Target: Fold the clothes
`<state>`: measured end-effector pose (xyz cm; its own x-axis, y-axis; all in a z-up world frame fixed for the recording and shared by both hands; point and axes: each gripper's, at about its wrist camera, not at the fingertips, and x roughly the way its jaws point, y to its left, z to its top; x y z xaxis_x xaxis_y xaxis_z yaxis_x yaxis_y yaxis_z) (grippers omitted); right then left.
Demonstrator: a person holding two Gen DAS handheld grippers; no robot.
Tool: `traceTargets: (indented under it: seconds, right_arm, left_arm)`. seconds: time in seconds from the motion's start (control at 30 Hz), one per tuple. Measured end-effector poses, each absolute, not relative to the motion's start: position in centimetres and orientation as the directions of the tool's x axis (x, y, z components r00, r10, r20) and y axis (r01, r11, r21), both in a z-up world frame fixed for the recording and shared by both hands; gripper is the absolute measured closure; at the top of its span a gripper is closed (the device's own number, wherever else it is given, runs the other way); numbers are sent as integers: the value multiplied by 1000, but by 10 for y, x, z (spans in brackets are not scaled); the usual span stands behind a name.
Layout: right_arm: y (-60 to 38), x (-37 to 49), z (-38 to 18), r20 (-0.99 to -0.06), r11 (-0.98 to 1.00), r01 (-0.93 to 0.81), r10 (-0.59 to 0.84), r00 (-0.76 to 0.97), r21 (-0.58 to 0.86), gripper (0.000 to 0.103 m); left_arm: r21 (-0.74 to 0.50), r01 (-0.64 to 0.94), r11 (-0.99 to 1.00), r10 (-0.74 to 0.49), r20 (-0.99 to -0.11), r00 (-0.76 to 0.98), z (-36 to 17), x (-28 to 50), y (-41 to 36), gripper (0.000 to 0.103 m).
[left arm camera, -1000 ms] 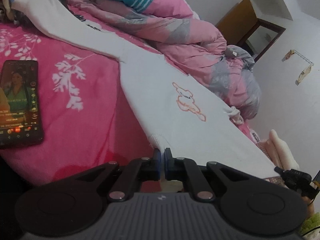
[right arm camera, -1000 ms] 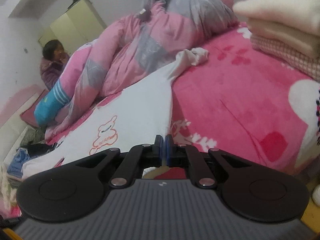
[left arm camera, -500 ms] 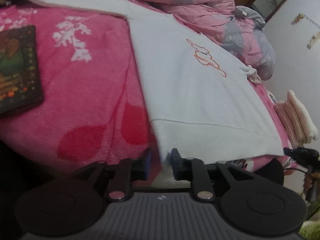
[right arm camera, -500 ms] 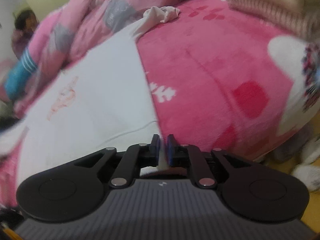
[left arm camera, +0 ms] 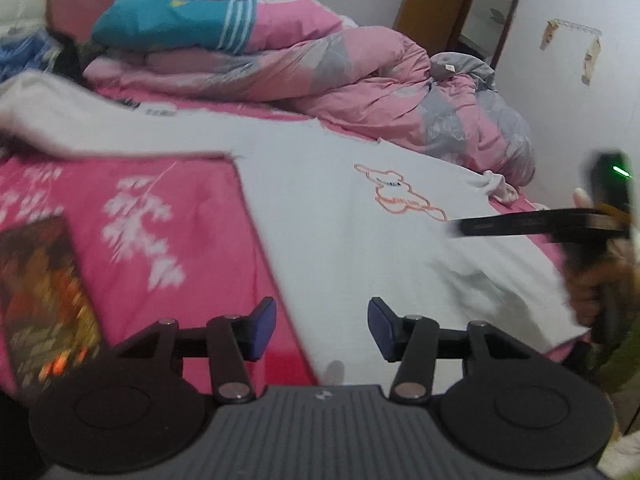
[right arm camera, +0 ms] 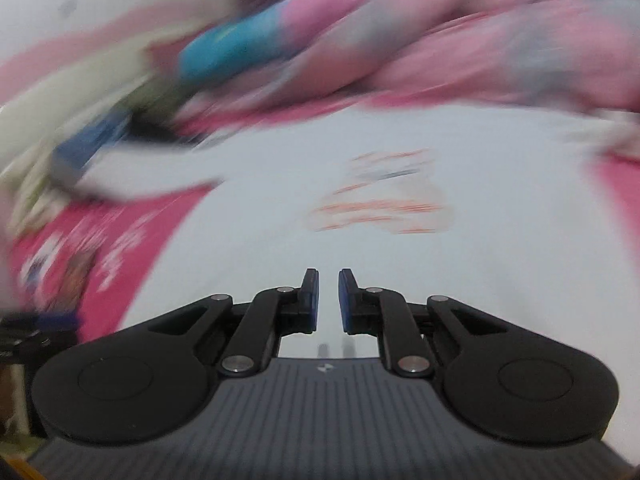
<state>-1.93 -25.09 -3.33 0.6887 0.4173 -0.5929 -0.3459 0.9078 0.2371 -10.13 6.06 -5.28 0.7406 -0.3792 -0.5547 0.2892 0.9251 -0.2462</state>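
Lying flat on the bed (left arm camera: 192,208), the white sweater (left arm camera: 340,240) was spread ahead of both tools. The left tool (left arm camera: 322,330) had just been opened, its jaws released over the sweater's hem. The right tool (right arm camera: 329,300) was parted narrowly, nothing gripped.

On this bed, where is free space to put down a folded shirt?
Bare pink blanket lies between the phone and the white sweatshirt. The far side is crowded: the rumpled pink quilt and a teal pillow fill it. The sweatshirt covers the middle.
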Motion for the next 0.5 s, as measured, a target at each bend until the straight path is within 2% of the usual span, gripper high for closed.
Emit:
traceTargets:
  seconds: [0.1,0.2,0.27,0.4,0.5]
  right_arm:
    - [-200,20,-60,-642,870,-443,468,607,215,94]
    - [-193,14,-78,-691,882,-462,389,609,90,95]
    - [-221,-12,-77,-696,888,-452,376,612,82,95]
    - [-301,-70,-68,-759,940,-315,297,580,128,95]
    - [-321,-88,-51,-790,962,-245,240,564,118,93]
  left_arm:
    - [-253,277,927,-374,-570,732,-63,-79,50,57]
    - [-296,279,914,-404,-579,708,-73,-66,49,59]
    - [-310,280,909,-414,-583,699,-80,-63,52,59]
    - [-356,270,895,-439,-583,684,-88,-59,64,59]
    - [-337,261,904,-420,-595,685,-88,-59,64,59]
